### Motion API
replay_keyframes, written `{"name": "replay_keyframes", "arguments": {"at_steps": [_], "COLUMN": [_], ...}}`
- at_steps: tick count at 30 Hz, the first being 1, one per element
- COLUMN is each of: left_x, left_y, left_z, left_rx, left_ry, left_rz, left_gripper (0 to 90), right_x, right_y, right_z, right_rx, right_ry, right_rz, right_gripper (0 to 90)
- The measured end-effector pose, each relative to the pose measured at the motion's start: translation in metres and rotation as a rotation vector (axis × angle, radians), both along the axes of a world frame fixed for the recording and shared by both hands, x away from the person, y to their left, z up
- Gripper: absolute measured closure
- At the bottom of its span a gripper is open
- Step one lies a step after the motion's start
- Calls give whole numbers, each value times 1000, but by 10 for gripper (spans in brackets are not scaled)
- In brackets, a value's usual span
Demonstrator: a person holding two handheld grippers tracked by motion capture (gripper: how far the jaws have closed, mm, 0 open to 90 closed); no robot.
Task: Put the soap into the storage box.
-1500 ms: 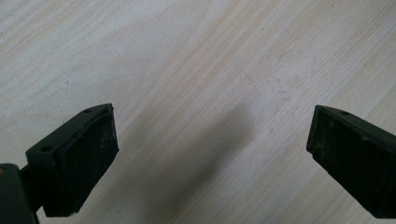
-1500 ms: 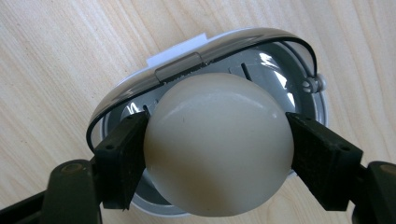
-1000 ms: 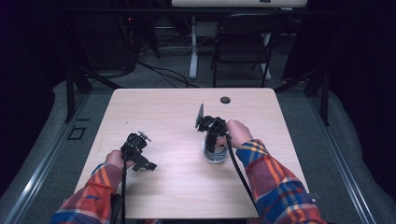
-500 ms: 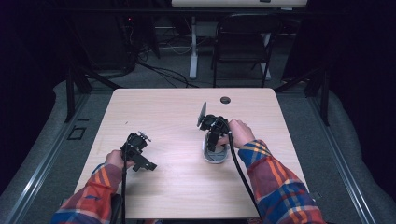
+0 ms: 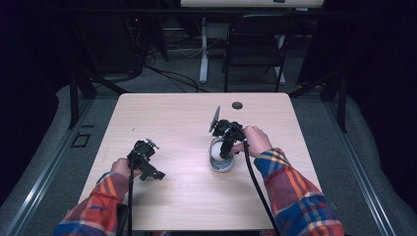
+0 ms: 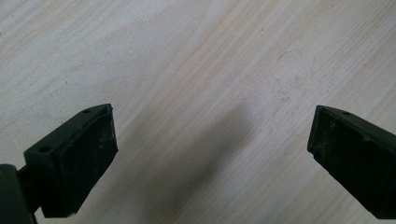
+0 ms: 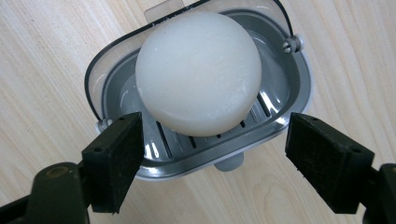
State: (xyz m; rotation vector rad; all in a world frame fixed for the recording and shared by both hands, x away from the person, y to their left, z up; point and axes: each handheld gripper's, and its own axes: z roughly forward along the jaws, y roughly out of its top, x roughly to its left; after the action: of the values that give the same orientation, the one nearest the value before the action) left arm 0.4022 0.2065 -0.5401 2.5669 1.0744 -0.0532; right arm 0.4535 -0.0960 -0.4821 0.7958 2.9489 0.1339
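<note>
Right gripper [image 7: 212,158] just opened off soap [image 7: 198,72], seemingly resting in dish [image 7: 299,88]

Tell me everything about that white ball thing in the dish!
The soap is a round, smooth, creamy-white bar, matte like wax, with faint scuffs. It lies in a grey slotted dish with a clear hinged lid flipped open, on the pale wood table. The right tongs stand apart at either side, their pads not touching it.
</note>
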Motion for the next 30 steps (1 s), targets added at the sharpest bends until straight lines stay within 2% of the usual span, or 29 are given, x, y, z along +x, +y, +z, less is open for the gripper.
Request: {"name": "replay_keyframes", "arguments": {"at_steps": [1, 3, 7, 14, 21, 22, 26, 30], "left_x": [0, 0, 0, 0, 0, 0, 0, 0], "left_y": [0, 0, 0, 0, -1, -1, 0, 0], "left_z": [0, 0, 0, 0, 0, 0, 0, 1], "left_rx": [-1, -1, -2, 1, 2, 2, 2, 3], "left_ry": [1, 0, 1, -1, -2, -3, -2, -3], "left_rz": [2, 2, 1, 1, 0, 0, 1, 1], "left_gripper": [12, 12, 12, 12, 12, 12, 12, 13], "right_x": [0, -3, -5, -13, -24, -28, -34, -41], "right_y": [-1, -4, -9, -25, -47, -54, -64, -80], "right_z": [2, 6, 11, 19, 31, 36, 39, 42], "right_rx": [-10, 8, 5, 15, 26, 28, 42, 31], "right_ry": [2, -2, -5, -21, -53, -66, -81, -92], "right_rz": [8, 3, 1, -18, -45, -49, -69, -86], "right_gripper": [191, 178, 160, 142, 111, 104, 101, 98]}}
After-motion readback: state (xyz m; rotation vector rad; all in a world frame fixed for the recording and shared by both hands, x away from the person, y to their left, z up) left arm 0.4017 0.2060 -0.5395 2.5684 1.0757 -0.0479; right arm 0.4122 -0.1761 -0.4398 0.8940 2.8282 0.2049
